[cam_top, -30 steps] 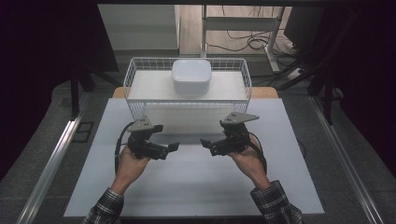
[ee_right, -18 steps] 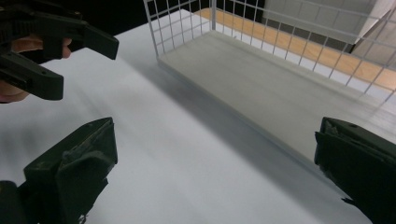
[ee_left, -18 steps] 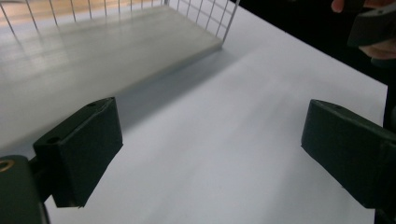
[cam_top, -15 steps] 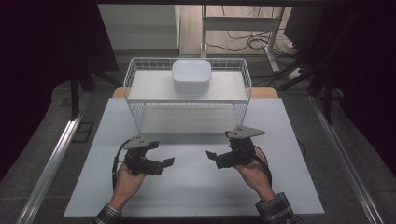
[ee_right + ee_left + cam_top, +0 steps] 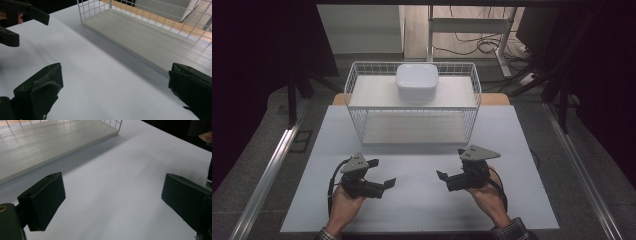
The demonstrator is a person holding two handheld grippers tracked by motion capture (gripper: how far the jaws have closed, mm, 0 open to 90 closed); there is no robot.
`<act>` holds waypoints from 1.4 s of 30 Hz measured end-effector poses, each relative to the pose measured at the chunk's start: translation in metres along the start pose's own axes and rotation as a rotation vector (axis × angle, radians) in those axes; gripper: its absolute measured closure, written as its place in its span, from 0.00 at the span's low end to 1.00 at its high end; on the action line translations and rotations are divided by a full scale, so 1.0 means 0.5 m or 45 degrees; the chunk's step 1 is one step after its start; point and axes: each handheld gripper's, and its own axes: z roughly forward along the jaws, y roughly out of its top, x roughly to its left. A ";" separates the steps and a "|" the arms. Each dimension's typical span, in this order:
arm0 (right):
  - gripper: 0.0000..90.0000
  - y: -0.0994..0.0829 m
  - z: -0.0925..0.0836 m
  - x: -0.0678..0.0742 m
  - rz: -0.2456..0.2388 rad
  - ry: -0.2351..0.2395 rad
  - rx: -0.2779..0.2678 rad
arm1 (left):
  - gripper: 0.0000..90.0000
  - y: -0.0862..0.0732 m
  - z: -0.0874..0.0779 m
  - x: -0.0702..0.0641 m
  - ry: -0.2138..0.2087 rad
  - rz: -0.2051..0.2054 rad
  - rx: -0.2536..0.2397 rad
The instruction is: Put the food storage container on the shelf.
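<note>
- Nearest the camera in the high view, two hands come in from the bottom edge, each wrapped around a tool; a plaid cuff shows at each wrist.
- The left tool (image 5: 382,176) sits low over the white surface (image 5: 417,210), its jaws pointing inward toward the middle and spread wide with nothing between them. In the left gripper view the two black jaws stand far apart over bare white board.
- The right tool (image 5: 443,176) mirrors it on the other side — jaws turned inward toward the left one, also spread wide and holding nothing. In the right gripper view its jaws frame bare surface, and the left tool shows at the upper left corner with its jaws parted.
- The two tools are well apart from each other, with an open stretch of white surface between them; a grey three-cornered plate tops each one, and a dark cable loops from each back toward the wrist.
- Farther out stands a white wire basket (image 5: 353,80), set across the surface and apart from both tools. A pale board lies on its floor, and a second pale shelf sits higher up inside it.
- On that upper shelf rests a white bowl (image 5: 417,82) with rounded corners — roughly centred along the basket's length and toward its back side.
- Beyond the basket, a strip of wooden tabletop shows at either end, then a floor with cables and the legs of a metal frame.
</note>
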 end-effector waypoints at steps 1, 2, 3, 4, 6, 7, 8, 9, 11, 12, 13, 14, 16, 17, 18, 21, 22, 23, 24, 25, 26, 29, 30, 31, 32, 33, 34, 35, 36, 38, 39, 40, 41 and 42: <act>0.00 -0.003 -0.001 0.001 0.006 0.002 0.003 | 0.06 -0.003 -0.002 -0.001 0.003 0.005 0.002; 0.00 -0.007 -0.003 0.001 0.008 0.002 0.004 | 0.06 -0.006 -0.004 -0.003 0.005 0.006 0.003; 0.00 -0.011 -0.004 0.001 0.005 -0.003 0.003 | 0.06 -0.009 -0.006 -0.004 0.013 0.012 0.004; 0.00 -0.015 -0.005 0.002 0.005 -0.006 0.006 | 0.06 -0.013 -0.007 -0.006 0.016 0.013 0.007; 0.00 -0.023 -0.008 0.002 0.004 -0.014 0.016 | 0.06 -0.020 -0.012 -0.007 0.028 0.018 0.012; 0.00 -0.027 -0.010 0.002 0.003 -0.019 0.018 | 0.06 -0.024 -0.014 -0.007 0.032 0.018 0.017; 0.00 -0.031 -0.012 0.002 0.005 -0.020 0.020 | 0.06 -0.028 -0.018 -0.007 0.036 0.021 0.024; 0.00 -0.035 -0.014 0.001 0.007 -0.024 0.024 | 0.06 -0.032 -0.021 -0.007 0.042 0.023 0.025; 0.00 -0.045 -0.019 -0.001 0.013 -0.037 0.027 | 0.06 -0.040 -0.027 -0.007 0.056 0.025 0.036; 0.00 -0.049 -0.021 -0.001 0.017 -0.047 0.027 | 0.06 -0.043 -0.030 -0.006 0.063 0.027 0.038; 0.00 -0.054 -0.024 -0.003 0.021 -0.052 0.027 | 0.06 -0.046 -0.033 -0.004 0.071 0.027 0.043; 0.00 -0.059 -0.026 -0.004 0.024 -0.057 0.029 | 0.06 -0.050 -0.036 -0.003 0.079 0.025 0.045; 0.00 -0.068 -0.031 -0.006 0.033 -0.066 0.034 | 0.06 -0.056 -0.041 -0.001 0.094 0.020 0.048; 0.00 -0.072 -0.033 -0.007 0.037 -0.070 0.035 | 0.06 -0.060 -0.044 0.000 0.099 0.020 0.052; 0.00 -0.076 -0.035 -0.007 0.038 -0.076 0.036 | 0.05 -0.063 -0.046 0.001 0.104 0.018 0.055; 0.00 -0.087 -0.042 -0.009 0.040 -0.091 0.042 | 0.05 -0.073 -0.052 0.003 0.126 0.017 0.067; 0.00 -0.091 -0.043 -0.009 0.041 -0.096 0.047 | 0.05 -0.076 -0.054 0.003 0.134 0.019 0.074; 0.00 -0.095 -0.044 -0.009 0.035 -0.108 0.054 | 0.05 -0.079 -0.055 0.004 0.144 0.022 0.080; 0.00 -0.100 -0.045 -0.009 0.032 -0.119 0.061 | 0.05 -0.084 -0.056 0.004 0.155 0.023 0.089; 0.00 -0.106 -0.045 -0.009 0.032 -0.124 0.073 | 0.05 -0.086 -0.056 0.005 0.159 0.022 0.097; 0.00 -0.110 -0.045 -0.009 0.032 -0.125 0.080 | 0.05 -0.090 -0.057 0.006 0.166 0.020 0.104; 0.00 -0.126 -0.043 -0.009 0.049 -0.122 0.108 | 0.04 -0.100 -0.056 0.010 0.172 0.007 0.120; 0.00 -0.130 -0.042 -0.008 0.055 -0.121 0.115 | 0.04 -0.103 -0.055 0.011 0.174 -0.001 0.126; 0.00 -0.133 -0.041 -0.008 0.053 -0.124 0.123 | 0.04 -0.106 -0.053 0.012 0.174 -0.005 0.134; 0.00 -0.136 -0.040 -0.008 0.052 -0.124 0.129 | 0.04 -0.108 -0.051 0.013 0.176 -0.006 0.147; 0.00 -0.139 -0.040 -0.008 0.051 -0.123 0.137 | 0.04 -0.110 -0.048 0.014 0.177 -0.004 0.166; 0.00 -0.141 -0.039 -0.008 0.051 -0.120 0.147 | 0.04 -0.112 -0.045 0.014 0.179 -0.002 0.180; 0.00 -0.145 -0.037 -0.008 0.051 -0.118 0.152 | 0.04 -0.114 -0.041 0.014 0.177 -0.003 0.195; 0.00 -0.148 -0.036 -0.009 0.052 -0.115 0.163 | 0.04 -0.116 -0.037 0.014 0.177 0.001 0.214; 0.00 -0.153 -0.032 -0.011 0.055 -0.109 0.188 | 0.04 -0.119 -0.029 0.012 0.177 0.009 0.251; 0.00 -0.156 -0.029 -0.012 0.058 -0.106 0.204 | 0.04 -0.120 -0.025 0.011 0.178 0.017 0.271; 0.00 -0.158 -0.026 -0.013 0.062 -0.102 0.221 | 0.04 -0.121 -0.023 0.011 0.178 0.019 0.283; 0.00 -0.160 -0.025 -0.013 0.063 -0.102 0.235 | 0.04 -0.122 -0.021 0.010 0.181 0.021 0.292; 0.00 -0.161 -0.022 -0.014 0.068 -0.108 0.251 | 0.04 -0.122 -0.020 0.010 0.180 0.023 0.297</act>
